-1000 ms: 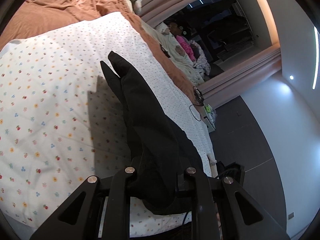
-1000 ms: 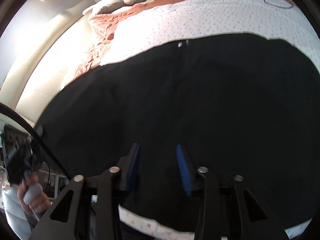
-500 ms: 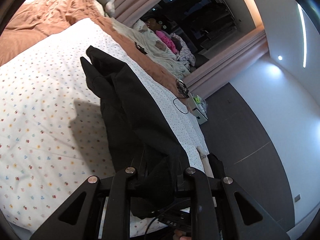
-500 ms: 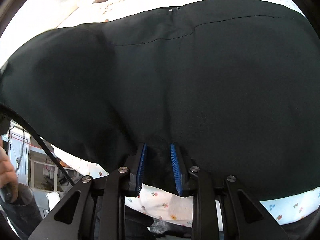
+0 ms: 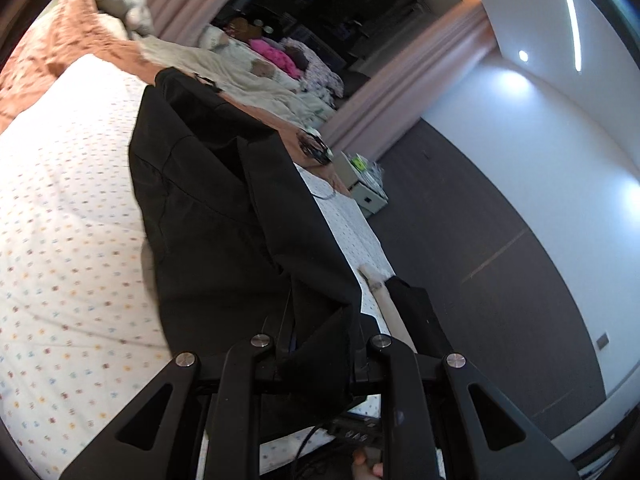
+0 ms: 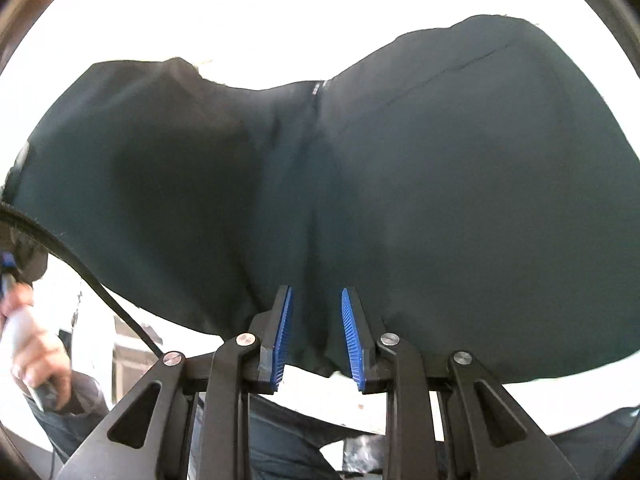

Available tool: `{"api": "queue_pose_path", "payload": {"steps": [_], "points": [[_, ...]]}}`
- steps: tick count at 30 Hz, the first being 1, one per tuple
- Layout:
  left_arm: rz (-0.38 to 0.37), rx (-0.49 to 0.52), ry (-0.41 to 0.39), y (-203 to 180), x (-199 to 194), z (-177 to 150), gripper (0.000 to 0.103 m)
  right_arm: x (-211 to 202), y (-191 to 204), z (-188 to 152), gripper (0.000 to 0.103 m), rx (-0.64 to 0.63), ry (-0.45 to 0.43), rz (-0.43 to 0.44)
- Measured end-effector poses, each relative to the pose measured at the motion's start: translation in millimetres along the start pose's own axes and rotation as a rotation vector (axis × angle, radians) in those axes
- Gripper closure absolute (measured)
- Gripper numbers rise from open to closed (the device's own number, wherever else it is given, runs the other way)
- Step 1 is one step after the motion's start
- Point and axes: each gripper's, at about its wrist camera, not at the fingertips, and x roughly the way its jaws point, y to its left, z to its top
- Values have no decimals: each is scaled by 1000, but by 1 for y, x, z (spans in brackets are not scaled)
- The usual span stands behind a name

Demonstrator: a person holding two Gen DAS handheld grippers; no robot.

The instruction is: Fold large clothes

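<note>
Gripping a bunched fold of the large black fabric garment [image 5: 224, 216], my left gripper [image 5: 320, 344] sits at the bottom centre of the left wrist view, its jaws nearly together with the cloth clamped between them. From there the garment rises toward the upper left of the frame, partly lifted and draped in loose folds above the white bedsheet printed with small coloured flowers [image 5: 68, 216]. A rust-orange quilt [image 5: 52, 52] lies crumpled in the upper left corner, and pale pink curtains [image 5: 400, 92] hang across the upper middle. A dark grey floor [image 5: 480, 232] fills the right side, with a small pale bedside cabinet [image 5: 366, 196] standing beside the bed's far edge.

In the right wrist view, my right gripper [image 6: 316, 332] sits at the bottom centre, its blue ribbed pads [image 6: 282, 336] narrowly apart and pressed on a pinched ridge of the same garment's near hem; these jaws have just been closing. The black cloth spreads wide across the middle of that frame, a seam or zip line running up its centre. At the lower left edge, my other hand [image 6: 32, 356] grasps a handle, blurred.
</note>
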Motion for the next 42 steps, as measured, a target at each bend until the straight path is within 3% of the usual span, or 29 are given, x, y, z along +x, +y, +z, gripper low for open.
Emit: {"api": "queue_pose_path", "payload": {"steps": [11, 16, 24, 26, 27, 28, 30, 32, 34, 38, 42], "points": [[13, 94, 186, -46, 102, -5, 85, -139, -98, 9, 80, 170, -296, -19], [80, 152, 322, -62, 165, -34, 85, -181, -141, -13, 62, 276, -410, -59], [170, 235, 484, -85, 227, -85, 85, -214, -153, -45, 61, 326, -433, -83], [191, 249, 501, -89, 232, -89, 80, -214, -152, -48, 47, 325, -418, -81], [171, 251, 507, -93, 232, -90, 73, -218, -147, -46, 36, 321, -412, -74], [136, 245, 513, -97, 233, -85, 63, -214, -145, -46, 32, 313, -404, -63], [21, 213, 525, -101, 226, -80, 53, -218, -140, -44, 32, 302, -391, -40], [-35, 194, 529, -104, 221, -72, 45, -207, -136, -40, 32, 290, -371, -20], [-14, 203, 491, -106, 206, -67, 32, -195, -129, -33, 32, 269, -352, -3], [7, 164, 433, -85, 175, -50, 31, -170, -118, -23, 32, 245, -319, 22], [89, 117, 381, -50, 149, -39, 31, -144, -111, -14, 32, 241, -268, 25]]}}
